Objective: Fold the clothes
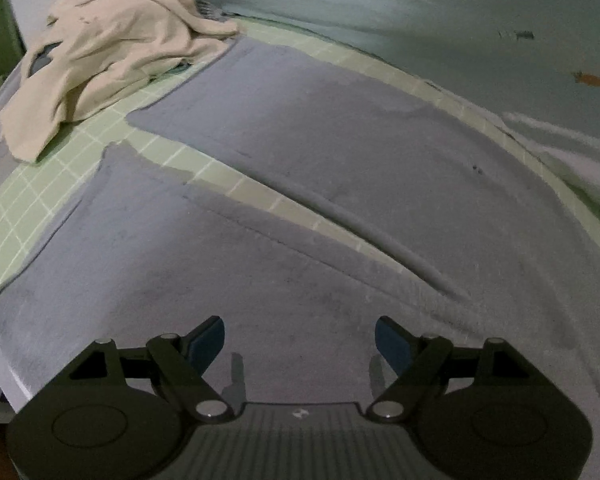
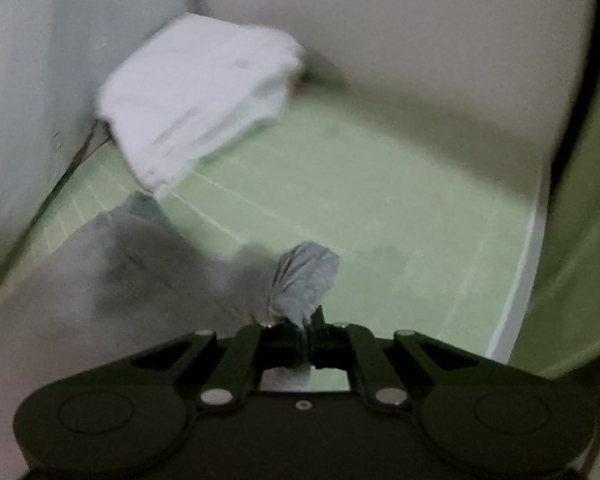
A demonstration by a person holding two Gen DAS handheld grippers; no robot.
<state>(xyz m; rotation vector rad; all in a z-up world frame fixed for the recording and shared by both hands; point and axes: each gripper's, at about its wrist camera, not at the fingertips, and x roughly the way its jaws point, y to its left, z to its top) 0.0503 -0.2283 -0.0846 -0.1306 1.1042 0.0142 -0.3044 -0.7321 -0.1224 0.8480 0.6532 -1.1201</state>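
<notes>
Left wrist view: left tongs [image 1: 299, 338] spread wide, nothing between the blue-padded fingertips [image 1: 208, 340], hovering just above a grey garment [image 1: 300, 184]. Garment lies spread flat over a green grid-lined mat [image 1: 40, 196] on the tabletop; two flat sections w/ a strip of mat showing between them, and a long raised crease running diagonally toward lower right. Crumpled beige garment [image 1: 112, 52] sits in a heap at far left of mat, near the grey one's far edge; contact betw. the two can't be told. Pale wall [image 1: 420, 4] behind, w/ small orange mark at right. No legible writing or brand; a small emblem on the tongs' body is too small to read.

Right wrist view (motion-blurred): right tongs [image 2: 305, 334] closed, pinching a bunched edge of the grey garment [image 2: 304, 280], which rises in a gathered tuft above the fingertips; rest of the cloth trails off to the left over the mat [image 2: 380, 200]. Folded white garment [image 2: 196, 92] rests at the mat's far corner, against the wall [image 2: 20, 80], apart from the grey cloth.
</notes>
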